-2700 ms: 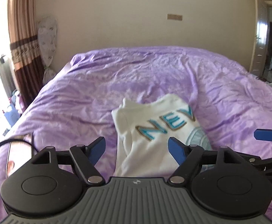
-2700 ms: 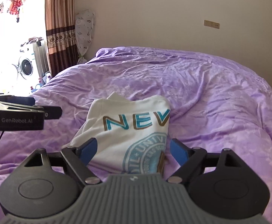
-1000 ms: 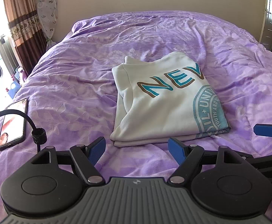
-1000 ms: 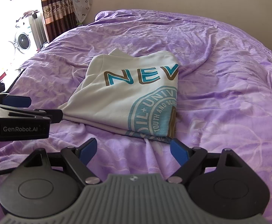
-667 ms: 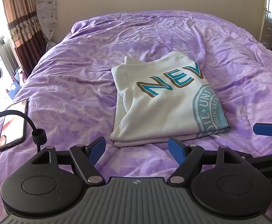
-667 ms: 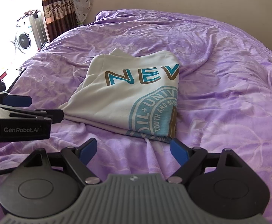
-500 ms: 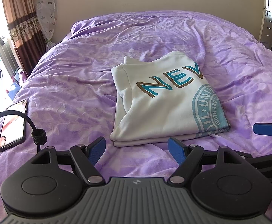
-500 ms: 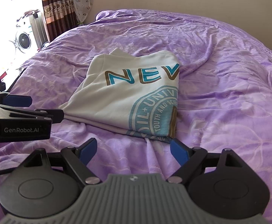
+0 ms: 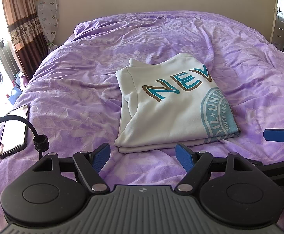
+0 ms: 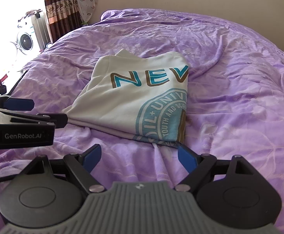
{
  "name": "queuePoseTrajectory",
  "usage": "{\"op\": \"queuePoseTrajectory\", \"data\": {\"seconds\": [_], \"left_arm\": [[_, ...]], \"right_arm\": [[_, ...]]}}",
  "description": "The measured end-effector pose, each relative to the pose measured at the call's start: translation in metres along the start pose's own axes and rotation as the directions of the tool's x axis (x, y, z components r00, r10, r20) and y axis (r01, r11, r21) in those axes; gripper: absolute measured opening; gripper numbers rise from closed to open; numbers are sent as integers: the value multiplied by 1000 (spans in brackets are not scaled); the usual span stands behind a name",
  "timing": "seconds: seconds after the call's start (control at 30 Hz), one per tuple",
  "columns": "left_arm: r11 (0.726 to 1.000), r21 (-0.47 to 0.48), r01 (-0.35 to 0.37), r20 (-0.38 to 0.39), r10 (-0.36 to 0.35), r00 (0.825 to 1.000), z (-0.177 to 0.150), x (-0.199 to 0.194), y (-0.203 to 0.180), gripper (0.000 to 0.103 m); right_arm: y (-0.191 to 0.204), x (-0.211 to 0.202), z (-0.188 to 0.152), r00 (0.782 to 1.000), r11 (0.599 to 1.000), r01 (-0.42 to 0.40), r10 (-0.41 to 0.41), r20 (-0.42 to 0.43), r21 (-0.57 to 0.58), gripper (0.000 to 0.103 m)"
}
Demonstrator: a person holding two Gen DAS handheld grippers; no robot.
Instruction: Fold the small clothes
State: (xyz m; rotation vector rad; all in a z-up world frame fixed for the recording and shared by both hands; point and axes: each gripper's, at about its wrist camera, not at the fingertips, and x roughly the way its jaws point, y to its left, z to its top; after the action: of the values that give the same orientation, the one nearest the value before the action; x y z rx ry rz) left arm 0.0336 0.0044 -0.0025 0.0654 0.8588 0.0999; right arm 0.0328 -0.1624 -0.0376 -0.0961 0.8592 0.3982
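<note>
A white T-shirt [image 9: 167,109] with teal "NEV" lettering and a round teal print lies folded into a rectangle on the purple bedspread [image 9: 73,81]; it also shows in the right wrist view [image 10: 134,99]. My left gripper [image 9: 143,153] is open and empty, held just short of the shirt's near edge. My right gripper [image 10: 139,156] is open and empty, near the shirt's near right corner. The left gripper's body [image 10: 21,124] shows at the left of the right wrist view. A blue fingertip of the right gripper [image 9: 278,134] shows at the right of the left wrist view.
A phone [image 9: 13,128] with a black cable [image 9: 30,124] lies on the bed at the left edge. A curtain [image 9: 21,19] and a washing machine [image 10: 25,42] stand beyond the left side. A door [image 9: 282,11] is at the far right.
Since 2.7 s ago both grippers have pulled back and tipped down, so the whole folded shirt shows. In the last second nothing has visibly moved.
</note>
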Motion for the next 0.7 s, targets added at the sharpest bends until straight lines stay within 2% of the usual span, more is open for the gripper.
{"op": "queuePoseTrajectory", "data": {"seconds": [0.7], "left_arm": [[1000, 8, -2, 4, 2, 1000, -1, -1, 0, 89]], "right_arm": [[-2, 1, 0, 1000, 1000, -11, 10, -9, -6, 82]]}}
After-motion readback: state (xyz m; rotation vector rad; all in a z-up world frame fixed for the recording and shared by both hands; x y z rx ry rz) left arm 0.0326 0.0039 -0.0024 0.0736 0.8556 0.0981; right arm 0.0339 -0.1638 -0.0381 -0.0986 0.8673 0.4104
